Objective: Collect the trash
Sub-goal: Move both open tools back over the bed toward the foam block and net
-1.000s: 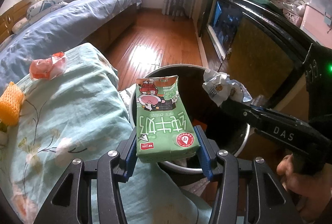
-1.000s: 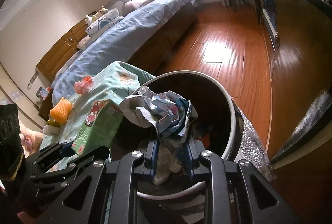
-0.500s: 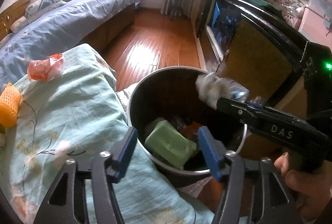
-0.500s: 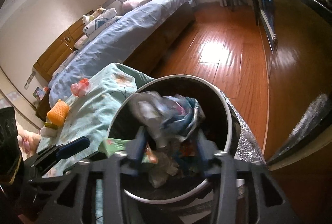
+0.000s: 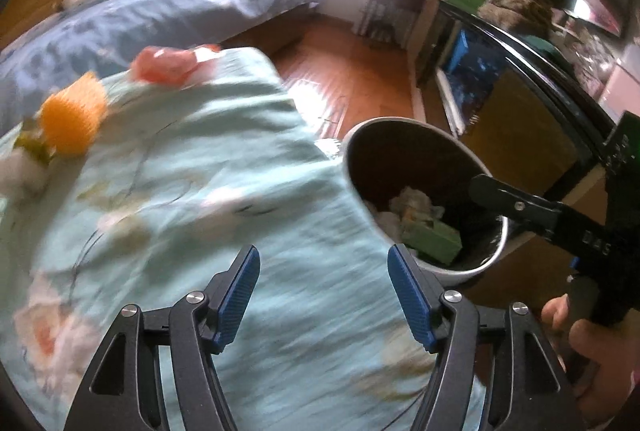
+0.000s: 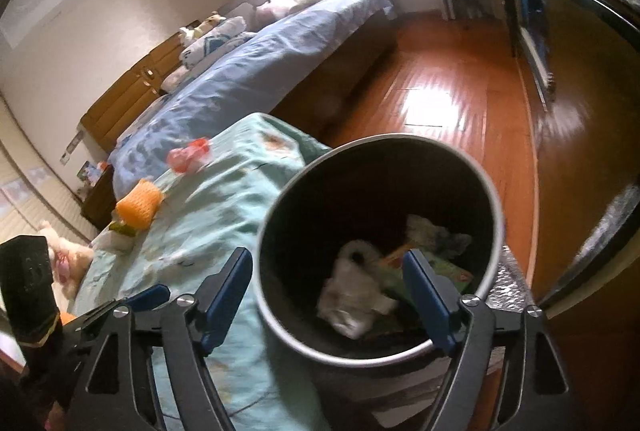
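Observation:
A round dark trash bin (image 5: 384,120) (image 6: 380,140) stands beside the bed. In it lie a green milk carton (image 5: 434,240) (image 6: 454,270) and a crumpled wrapper (image 6: 352,295). My left gripper (image 5: 322,263) hangs open over the teal floral quilt (image 5: 224,167), holding nothing. My right gripper (image 6: 326,265) is above the bin's near rim; its jaws are opening and grip nothing. An orange foam net (image 5: 74,119) (image 6: 138,208) and a pink-red wrapper (image 5: 168,65) (image 6: 187,155) lie on the quilt's far side.
A bed with a blue duvet (image 6: 256,71) runs behind the quilt. Wooden floor (image 6: 432,99) stretches beyond the bin. A black glass-fronted cabinet (image 5: 520,103) lines the right side. A plush toy (image 6: 68,259) sits at far left.
The left gripper let the green carton drop into the bin and swung left over the quilt. The right gripper opened and its crumpled wrapper fell into the bin.

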The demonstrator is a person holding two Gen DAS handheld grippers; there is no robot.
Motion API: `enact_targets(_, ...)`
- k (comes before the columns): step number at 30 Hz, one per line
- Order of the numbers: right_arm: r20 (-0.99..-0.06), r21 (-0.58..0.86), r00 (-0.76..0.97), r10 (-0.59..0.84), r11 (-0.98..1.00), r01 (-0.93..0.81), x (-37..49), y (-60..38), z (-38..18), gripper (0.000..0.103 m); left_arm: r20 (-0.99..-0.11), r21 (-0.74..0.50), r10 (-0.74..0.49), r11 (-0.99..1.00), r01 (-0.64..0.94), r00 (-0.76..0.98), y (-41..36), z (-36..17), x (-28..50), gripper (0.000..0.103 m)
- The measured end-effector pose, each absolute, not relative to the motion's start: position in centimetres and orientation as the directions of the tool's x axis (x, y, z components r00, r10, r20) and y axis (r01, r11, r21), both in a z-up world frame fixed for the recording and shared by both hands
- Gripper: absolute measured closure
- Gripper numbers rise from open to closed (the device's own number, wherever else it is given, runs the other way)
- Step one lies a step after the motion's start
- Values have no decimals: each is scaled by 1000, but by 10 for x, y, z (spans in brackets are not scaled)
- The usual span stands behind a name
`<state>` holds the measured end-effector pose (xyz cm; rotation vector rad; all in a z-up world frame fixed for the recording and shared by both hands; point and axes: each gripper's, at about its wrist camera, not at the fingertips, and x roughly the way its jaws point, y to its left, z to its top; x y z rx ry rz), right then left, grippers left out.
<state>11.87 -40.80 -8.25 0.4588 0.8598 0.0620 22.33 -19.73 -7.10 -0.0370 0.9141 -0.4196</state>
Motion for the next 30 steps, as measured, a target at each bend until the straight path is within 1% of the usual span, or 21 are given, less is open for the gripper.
enact_targets(9, -697, 437, 650, 302, 898, 52, 124, -363, -76, 22, -752, -233, -320, 947, 222, 576, -137, -67, 206, 37)
enact_targets(16, -699, 435, 620, 356, 900, -27, 136, -319, -79, 22, -750, -242, -273, 961, 134, 602, -93, -64, 196, 37)
enact_targets(22, -697, 428, 602, 389, 900, -86, 147, -287, -79, 22, -743, -257, -239, 964, 63, 626, -62, -60, 196, 36)
enact_targets(30, -699, 427, 583, 413, 896, -123, 166, -263, -81, 22, -742, -264, -195, 965, -12, 641, -36, -60, 209, 36)
